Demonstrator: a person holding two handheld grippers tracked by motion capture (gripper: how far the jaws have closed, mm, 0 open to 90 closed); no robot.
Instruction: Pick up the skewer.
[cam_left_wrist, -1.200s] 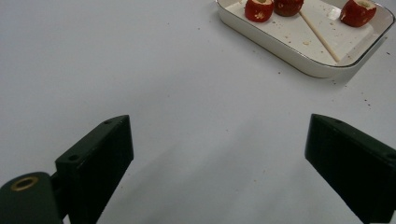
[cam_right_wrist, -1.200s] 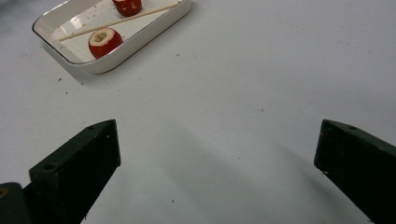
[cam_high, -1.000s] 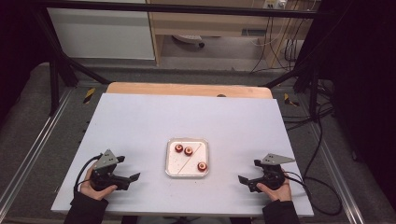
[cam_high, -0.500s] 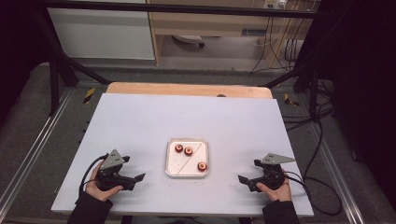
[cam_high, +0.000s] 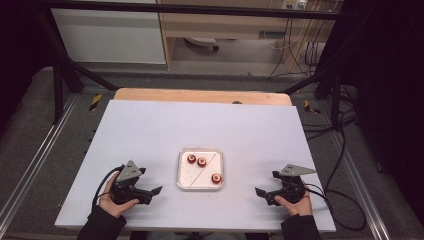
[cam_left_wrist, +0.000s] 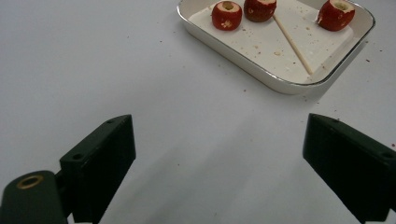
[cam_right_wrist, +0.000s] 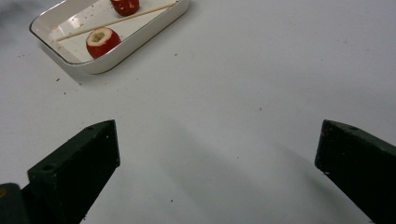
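While both grippers rested low on the white table (cam_high: 150, 125) with nothing between their jaws, the work in hand looked to be a reach toward the shallow white rectangular tray with a silvery rim (cam_high: 179, 170), which sat near the table's front edge between the two hands; inside it lay three small red cored fruits and a thin pale wooden skewer (cam_high: 205, 168) running slantwise across the tray floor; two of the fruits (cam_high: 191, 159) (cam_high: 202, 161) sat close together at the far left corner, and the third fruit (cam_high: 216, 178) lay apart, toward the near right. To do the reach well, I judged that one gripper should take the skewer near an end, where it lay clear of the fruit, and come in low over the rim so as not to nudge the tray; the round fruits would likely roll if clipped. The left gripper (cam_high: 154, 190) was held in a hand at the tray's left, jaws spread wide and aimed toward the tray, well short of it; the right gripper (cam_high: 260, 192) mirrored it at the tray's right, jaws likewise wide apart and empty, its hand resting by the table's front edge.
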